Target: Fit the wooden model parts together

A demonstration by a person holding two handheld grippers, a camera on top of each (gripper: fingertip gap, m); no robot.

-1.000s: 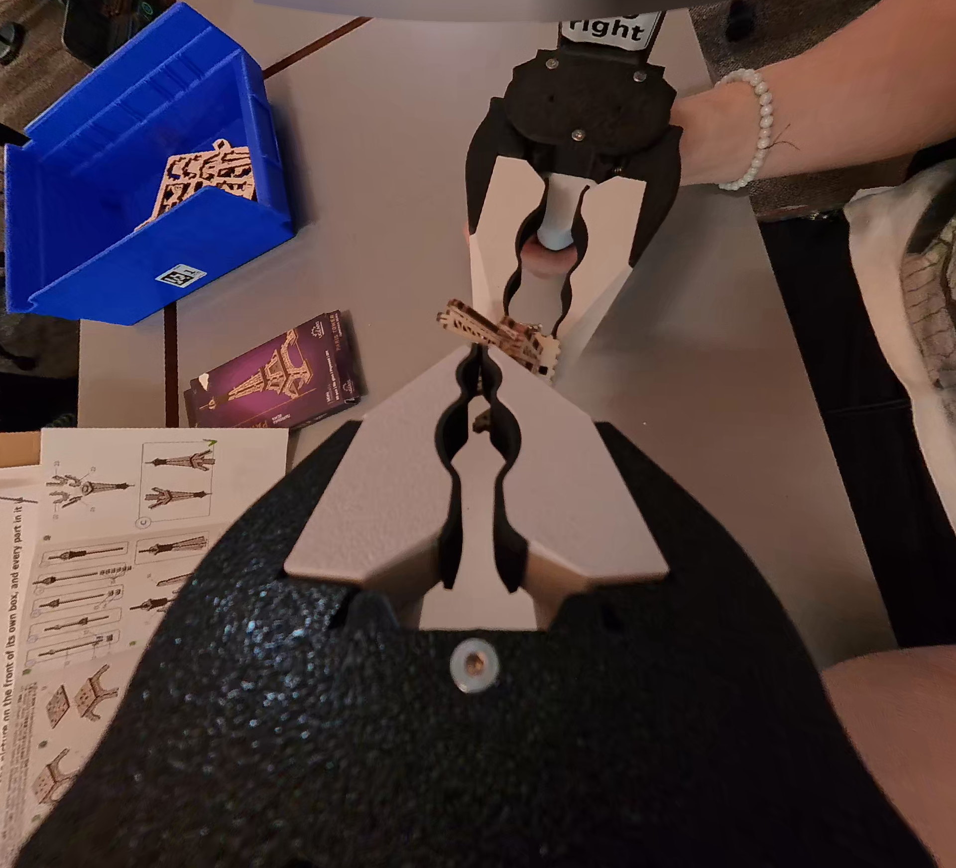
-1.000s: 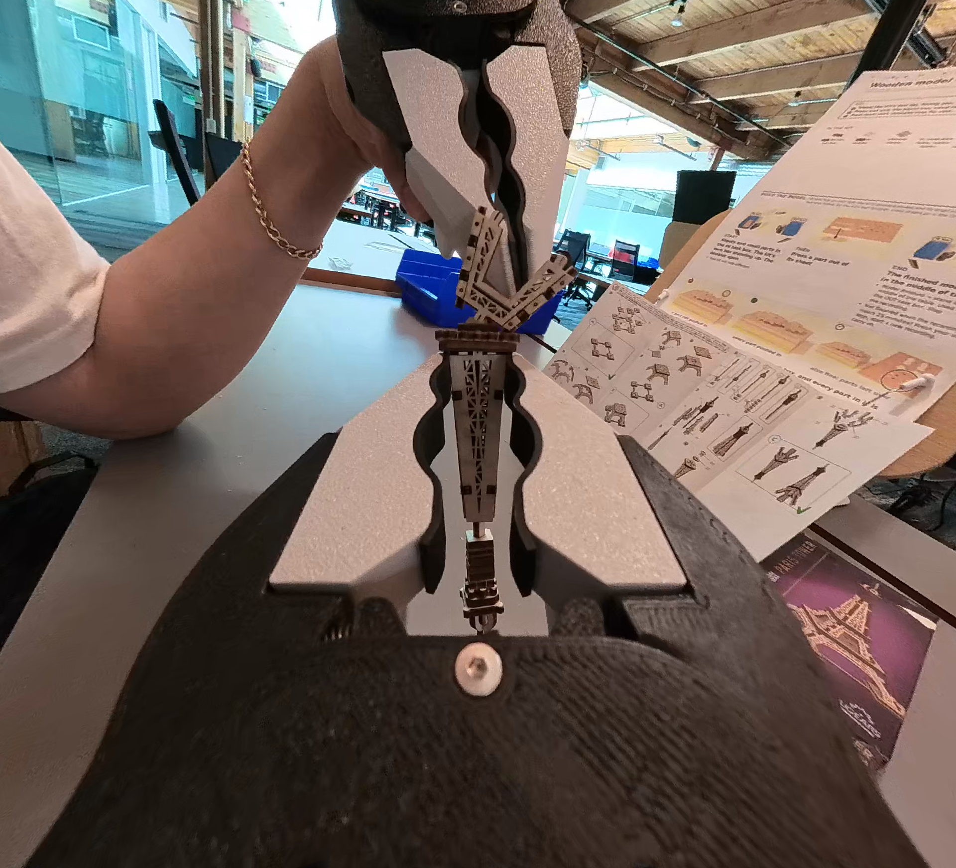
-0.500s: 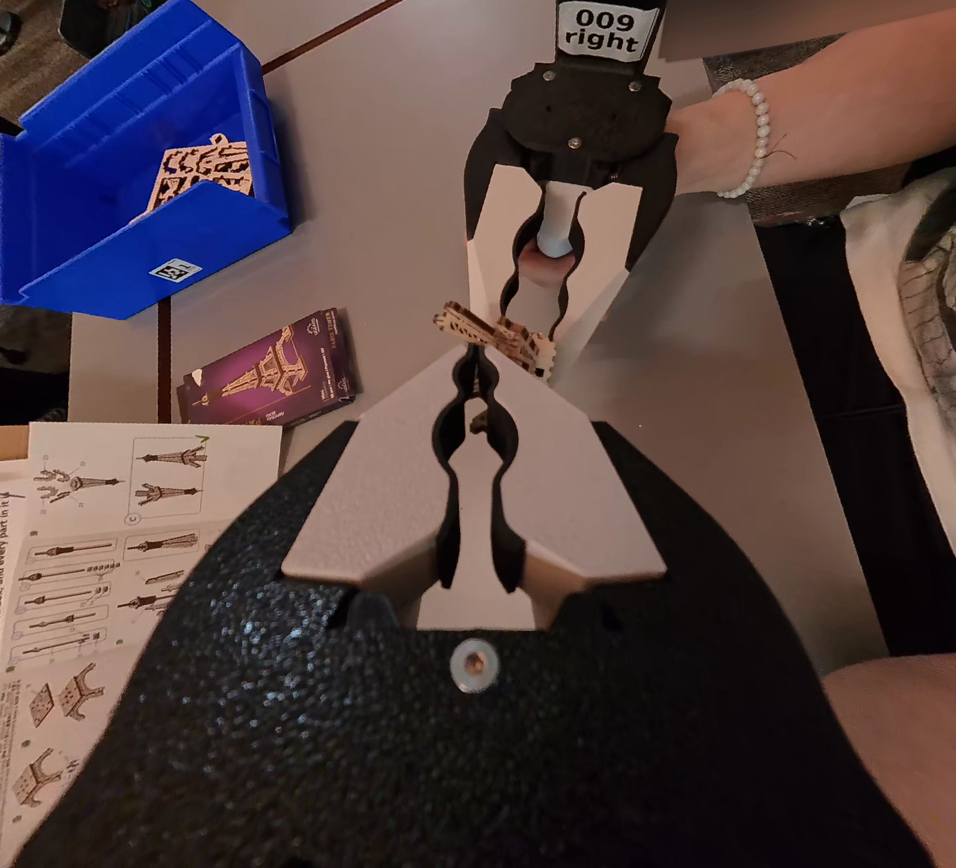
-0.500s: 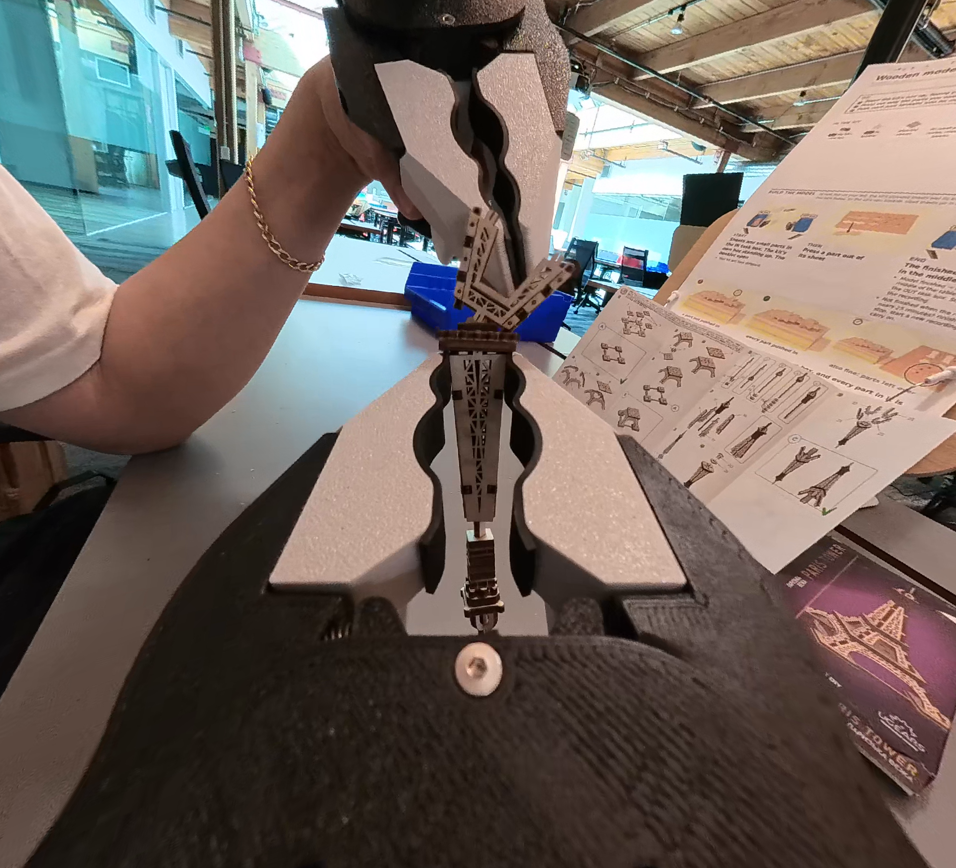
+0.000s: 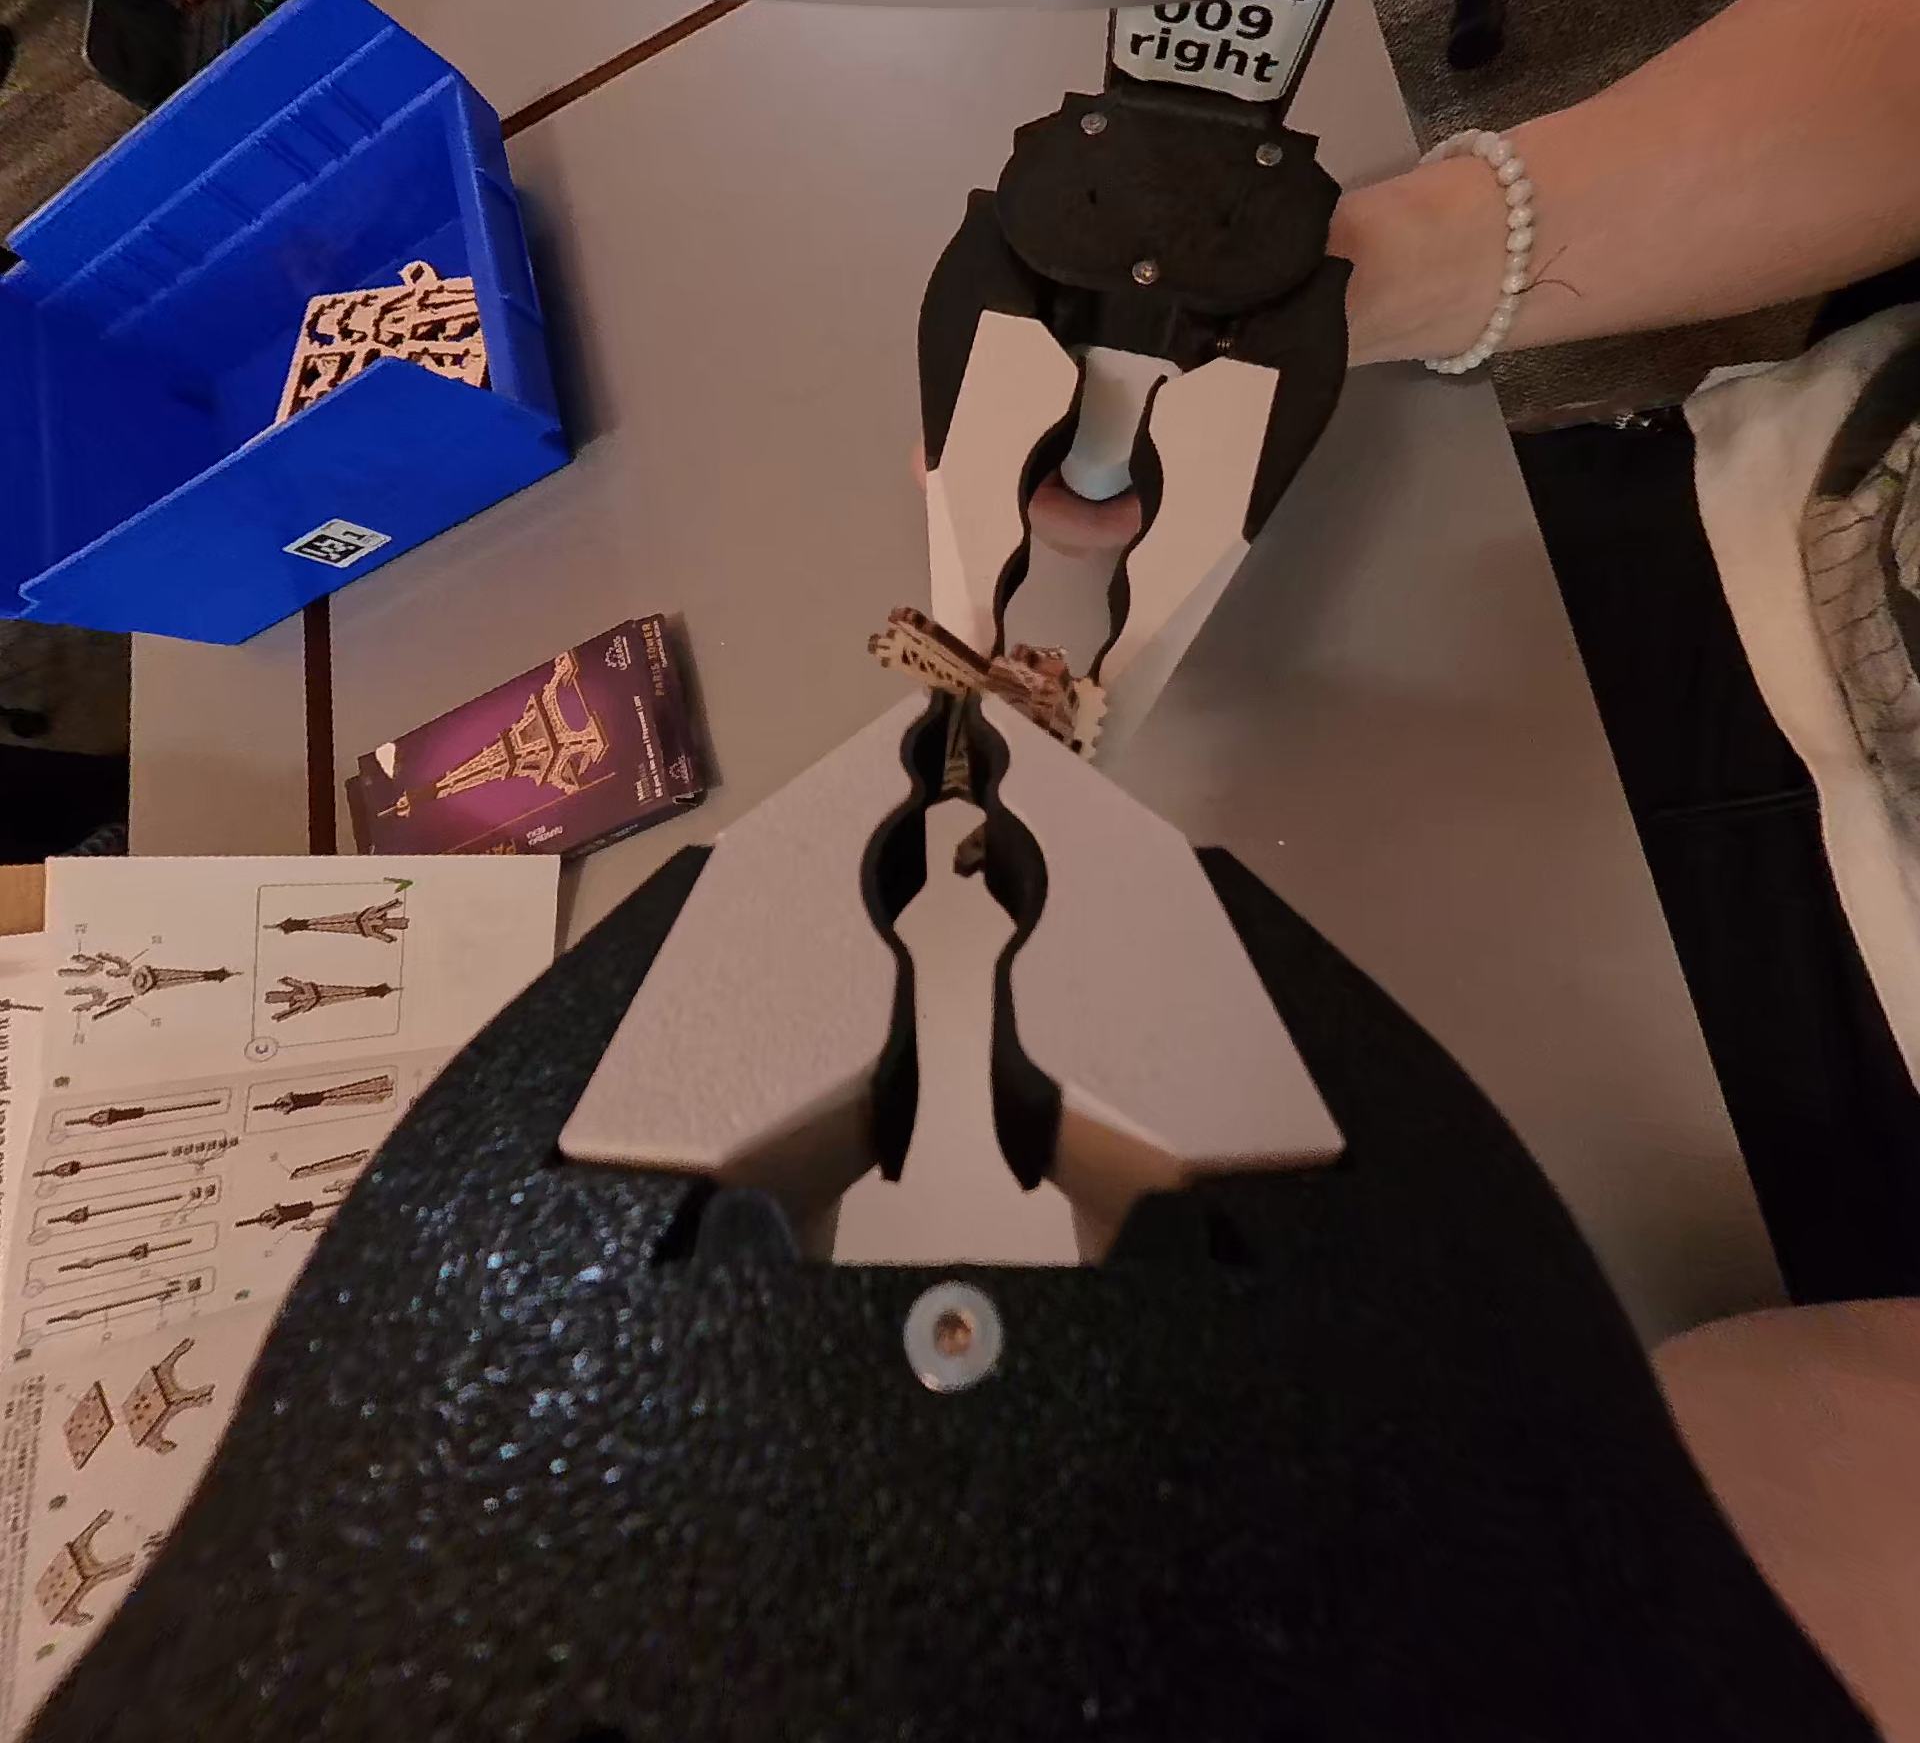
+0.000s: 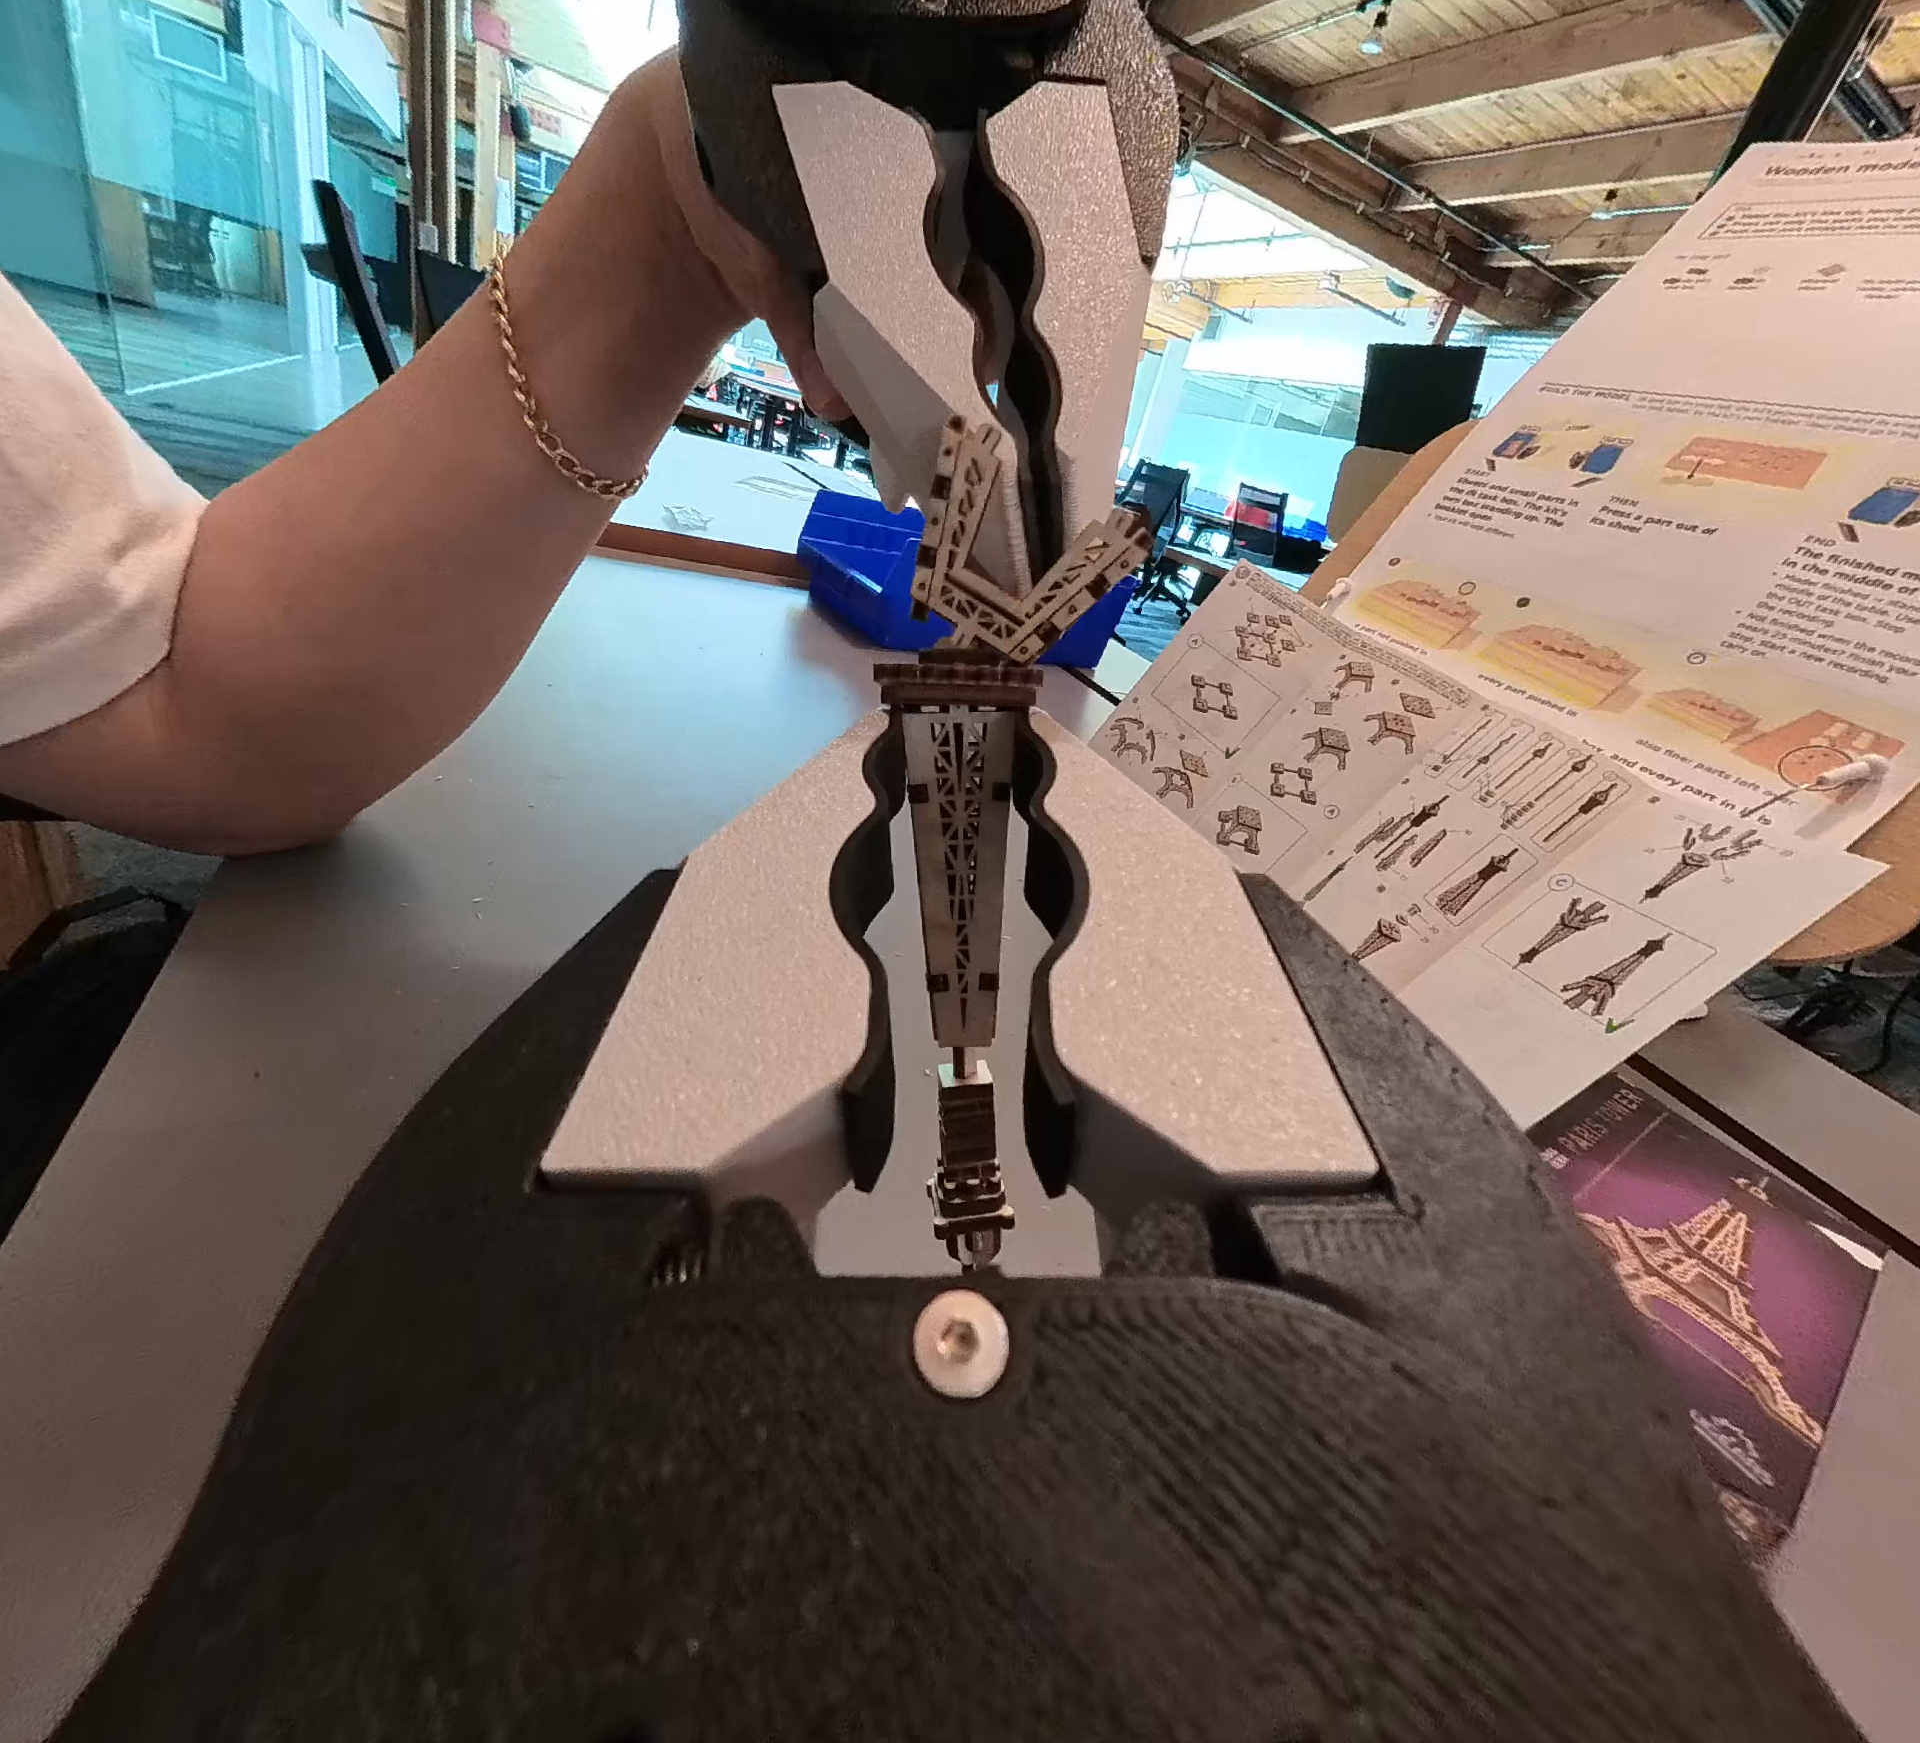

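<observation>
Your right gripper [image 6: 958, 727] pinches the tower spire [image 6: 958, 872]; your left gripper [image 5: 951, 706] pinches the leg piece [image 6: 1023, 571] against its wide end. You're mid-joining, so next press the legs squarely onto that end.

Open-plan office: glass partitions [image 6: 156, 166], timber ceiling [image 6: 1403, 0], desks [image 6: 748, 488].

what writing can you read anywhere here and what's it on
I won't copy wording out; these bear it:
white label on the right gripper: large print
purple box: print
sticker on the blue bin: too small
instruction sheet: too small
propped poster: partly blurred
</observation>
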